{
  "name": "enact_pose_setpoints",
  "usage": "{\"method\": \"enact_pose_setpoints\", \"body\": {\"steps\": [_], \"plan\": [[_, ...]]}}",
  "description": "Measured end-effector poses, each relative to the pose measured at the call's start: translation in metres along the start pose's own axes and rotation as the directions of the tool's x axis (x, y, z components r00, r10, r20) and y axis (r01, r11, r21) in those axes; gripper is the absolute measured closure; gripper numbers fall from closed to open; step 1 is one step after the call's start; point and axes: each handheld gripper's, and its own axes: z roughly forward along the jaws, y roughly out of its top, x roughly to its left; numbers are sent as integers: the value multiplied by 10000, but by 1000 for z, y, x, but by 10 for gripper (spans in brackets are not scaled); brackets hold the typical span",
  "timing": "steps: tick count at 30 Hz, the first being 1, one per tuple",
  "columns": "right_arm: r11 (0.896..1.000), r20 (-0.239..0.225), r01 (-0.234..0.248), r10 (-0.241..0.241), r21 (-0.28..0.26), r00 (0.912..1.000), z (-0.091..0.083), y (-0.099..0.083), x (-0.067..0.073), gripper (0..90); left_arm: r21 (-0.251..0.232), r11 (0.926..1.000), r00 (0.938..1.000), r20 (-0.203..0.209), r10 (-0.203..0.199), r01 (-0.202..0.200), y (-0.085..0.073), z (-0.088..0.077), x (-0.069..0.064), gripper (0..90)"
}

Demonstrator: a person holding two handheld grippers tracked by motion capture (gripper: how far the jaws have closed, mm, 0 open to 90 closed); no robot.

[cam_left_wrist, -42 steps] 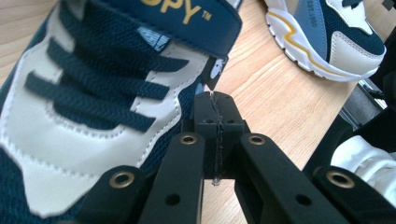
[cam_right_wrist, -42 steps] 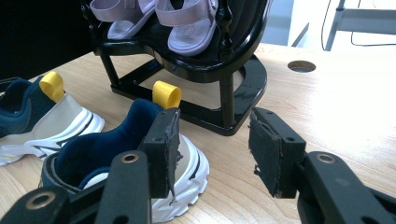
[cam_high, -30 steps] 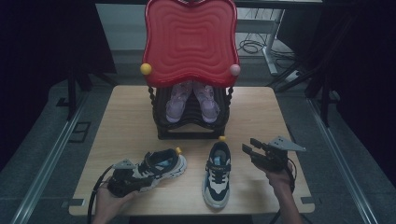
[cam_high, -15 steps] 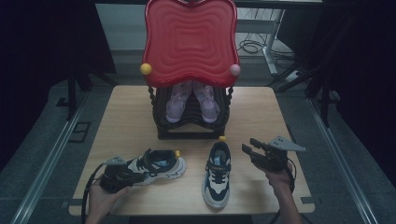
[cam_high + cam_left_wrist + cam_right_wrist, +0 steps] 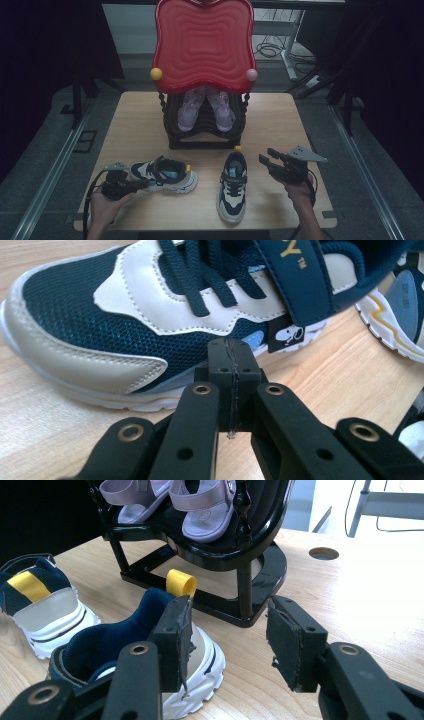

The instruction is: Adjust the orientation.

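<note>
Left gripper (image 5: 231,390) jaws closed, empty, beside left sneaker (image 5: 162,174). Right gripper (image 5: 227,635) jaws wide, right of right sneaker (image 5: 233,185).

Two sneakers (image 5: 233,186) before sandal rack (image 5: 205,134)

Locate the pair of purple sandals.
In the high view the purple sandals sit side by side on the black rack at the table's far middle, under the red tray, beyond both sneakers.
</note>
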Motion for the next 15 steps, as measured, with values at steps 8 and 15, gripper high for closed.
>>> {"method": "enact_pose_setpoints", "body": {"steps": [8,15], "plan": [[10000,-36,19,-19,-45,10000,-1,1,1,533,-190,9996,9992,-338,-215,208,7,0,9,898],[10000,-62,19,-20,-51,10000,-1,2,2,534,-365,9988,9986,-394,-346,332,14,1,15,899]]}}
